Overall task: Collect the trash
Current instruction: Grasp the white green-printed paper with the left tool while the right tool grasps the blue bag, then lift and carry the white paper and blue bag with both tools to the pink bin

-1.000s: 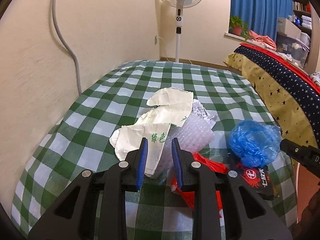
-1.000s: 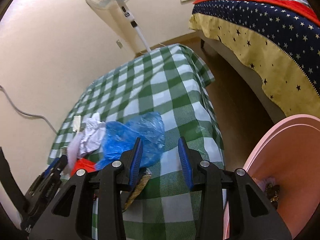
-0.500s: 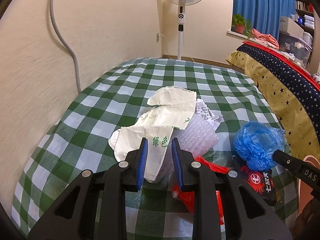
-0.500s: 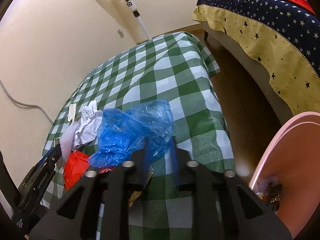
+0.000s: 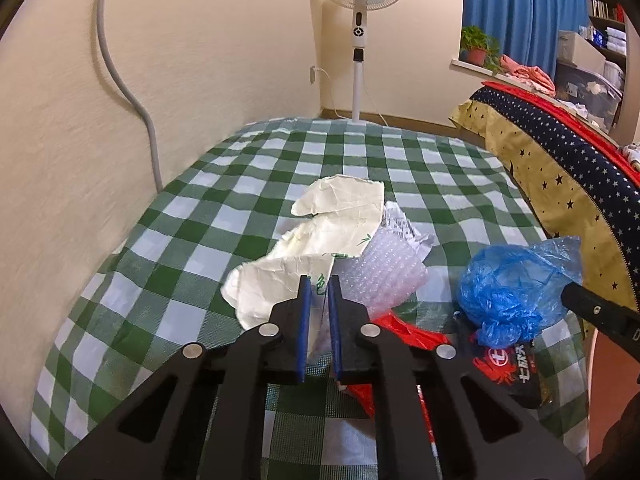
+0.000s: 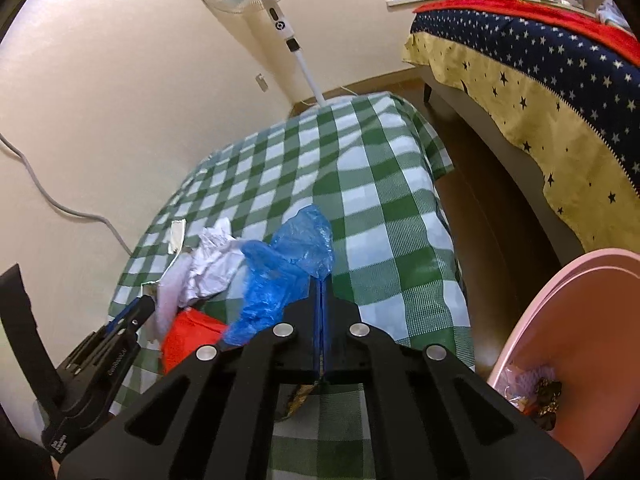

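A: How does the right gripper (image 6: 322, 286) stand?

B: Its blue-padded jaws are pressed together on a fold of the crumpled blue plastic bag (image 6: 286, 268), which bulges up and to the left of the tips.

A: And the left gripper (image 5: 319, 286)?

B: Its jaws are closing, now narrow, with the edge of the creased cream paper wrapper with green print (image 5: 320, 240) between the pads; whether they already press on it cannot be told.

A: What lies around them?

B: Just right of the wrapper sits a clear bubble-wrap piece (image 5: 384, 276), with crumpled white paper (image 5: 404, 226) behind it. A red plastic bag (image 5: 400, 332) lies under the left gripper's right finger, and a dark packet with red and white print (image 5: 508, 364) lies below the blue bag. All of it rests on the green-and-white checked cloth (image 5: 200, 240).

A: And further out?

B: A pink plastic bin (image 6: 580, 320) stands at the right with scraps inside. A white standing fan (image 5: 360, 8) rises beyond the cloth, and a star-patterned bedspread (image 5: 560, 168) is at the right.
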Available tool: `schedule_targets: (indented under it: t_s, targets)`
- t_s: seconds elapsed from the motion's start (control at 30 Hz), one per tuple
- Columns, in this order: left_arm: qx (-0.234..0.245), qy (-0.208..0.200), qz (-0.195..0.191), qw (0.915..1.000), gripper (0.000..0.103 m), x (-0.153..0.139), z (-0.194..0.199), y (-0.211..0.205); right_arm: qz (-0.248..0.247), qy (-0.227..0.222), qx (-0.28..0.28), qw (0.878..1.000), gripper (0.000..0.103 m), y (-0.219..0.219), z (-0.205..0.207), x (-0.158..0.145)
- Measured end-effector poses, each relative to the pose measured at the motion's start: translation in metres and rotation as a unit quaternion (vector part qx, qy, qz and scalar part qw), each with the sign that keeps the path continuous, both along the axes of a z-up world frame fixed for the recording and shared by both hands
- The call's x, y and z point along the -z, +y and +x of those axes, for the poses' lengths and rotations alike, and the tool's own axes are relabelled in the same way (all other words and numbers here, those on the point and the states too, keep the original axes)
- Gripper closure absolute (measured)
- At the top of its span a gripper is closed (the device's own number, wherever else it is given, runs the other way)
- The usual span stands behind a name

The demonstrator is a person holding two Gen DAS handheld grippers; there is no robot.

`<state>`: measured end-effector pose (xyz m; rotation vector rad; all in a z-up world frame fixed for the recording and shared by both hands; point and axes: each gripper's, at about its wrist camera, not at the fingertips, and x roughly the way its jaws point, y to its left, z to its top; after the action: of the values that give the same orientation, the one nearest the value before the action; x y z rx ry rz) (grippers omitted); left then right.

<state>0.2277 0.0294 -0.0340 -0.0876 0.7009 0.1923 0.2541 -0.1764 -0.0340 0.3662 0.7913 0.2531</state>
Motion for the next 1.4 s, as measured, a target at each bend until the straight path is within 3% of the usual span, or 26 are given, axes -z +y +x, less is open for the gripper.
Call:
schedule_targets:
  t_s: [0.4, 0.7, 1.07, 1.4]
  targets:
    - [0.001, -0.039, -0.006, 0.9992, 0.101, -0.041, -0.034, 0.003, -0.002, -0.05, -0.01, 0.999, 0.103, -0.007, -0.04, -0.053]
    - [0.031, -0.074, -0.025, 0.9964, 0.101, -0.074, -0.076, -0.003, -0.022, -0.088, -0.008, 0.996, 0.103, -0.024, -0.085, -0.091]
    - [0.084, -0.082, -0.046, 0.9919, 0.101, -0.077, -0.119, -0.024, -0.049, -0.125, 0.013, 0.991, 0.103, -0.055, -0.142, -0.123]
    - [0.122, -0.085, -0.073, 0.9862, 0.101, -0.071, -0.134, -0.045, -0.067, -0.119, 0.05, 0.989, 0.103, -0.085, -0.175, -0.12]
